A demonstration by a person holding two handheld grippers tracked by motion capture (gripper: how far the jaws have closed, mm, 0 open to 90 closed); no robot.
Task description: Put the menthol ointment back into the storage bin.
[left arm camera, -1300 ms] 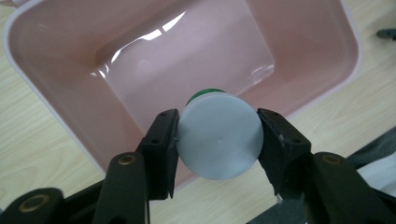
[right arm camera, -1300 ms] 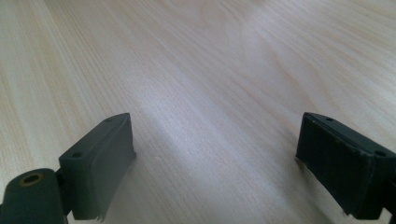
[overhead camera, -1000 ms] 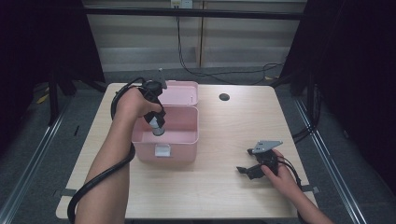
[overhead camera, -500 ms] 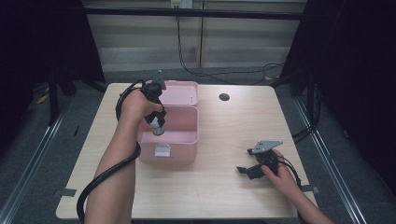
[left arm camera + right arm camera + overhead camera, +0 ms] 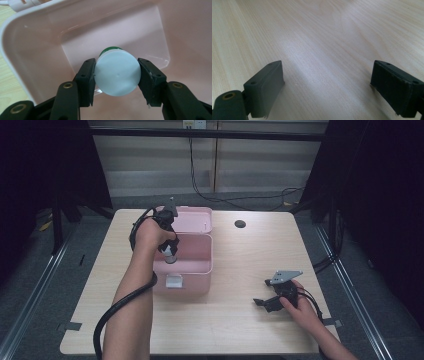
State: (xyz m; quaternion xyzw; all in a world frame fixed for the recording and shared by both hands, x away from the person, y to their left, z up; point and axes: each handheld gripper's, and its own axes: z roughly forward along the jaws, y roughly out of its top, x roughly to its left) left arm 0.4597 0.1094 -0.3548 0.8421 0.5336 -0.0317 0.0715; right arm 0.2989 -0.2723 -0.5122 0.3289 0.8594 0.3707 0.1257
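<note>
My left gripper points down into an open pink box left of the table's middle. It is shut on a small bottle. In the left gripper view the bottle's round white end is pinched between the two black pads of the left gripper, with a green part behind it. Below it lies the bare pink floor of the box. My right gripper rests low on the table at the front right, its jaws wide apart. The right gripper has only bare wood between its pads.
The box's pink lid lies open behind it, and a white latch sits on its front wall. A dark round hole marks the wooden table at the back. Black cables trail from both grippers.
My left hand has sunk a little, bringing the bottle lower inside the pink box. The right hand and its gripper have stayed put.
</note>
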